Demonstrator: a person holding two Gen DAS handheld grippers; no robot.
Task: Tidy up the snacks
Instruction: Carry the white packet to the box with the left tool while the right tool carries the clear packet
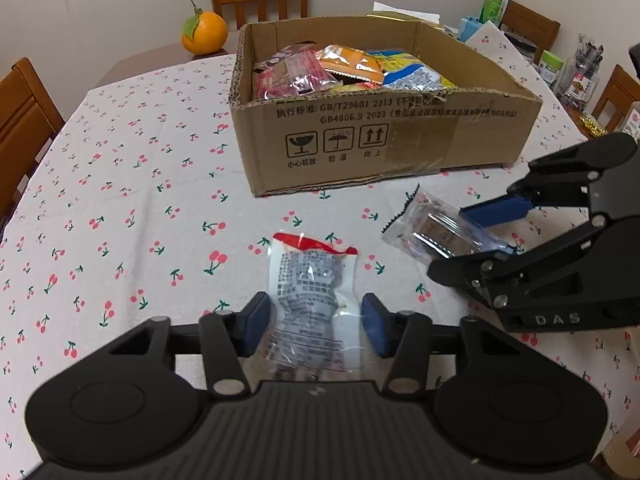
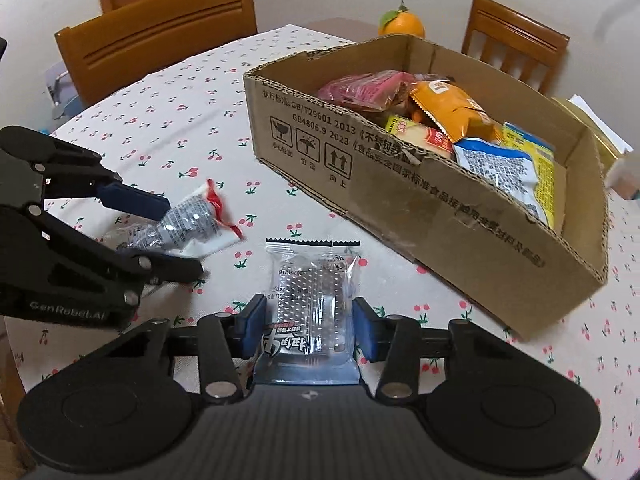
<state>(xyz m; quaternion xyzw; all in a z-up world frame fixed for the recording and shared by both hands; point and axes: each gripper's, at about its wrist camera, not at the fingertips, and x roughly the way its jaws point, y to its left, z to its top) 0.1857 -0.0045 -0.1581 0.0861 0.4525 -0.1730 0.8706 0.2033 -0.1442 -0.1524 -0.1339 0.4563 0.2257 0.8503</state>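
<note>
Left gripper [image 1: 316, 326] fingers clamped red-topped packet [image 1: 310, 280]; right gripper [image 2: 306, 326] fingers clamped clear packet [image 2: 310, 296], beside box [image 1: 400, 136] on surface [image 1: 120, 200].

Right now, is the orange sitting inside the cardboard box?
No, the orange sits on the table beyond the cardboard box, outside its far corner.

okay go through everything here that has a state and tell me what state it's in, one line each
left gripper: shut on the red-topped snack packet
right gripper: shut on the clear snack packet
cardboard box: open-topped, holding several snack bags
orange: whole, leaf attached, on the table beyond the box
</note>
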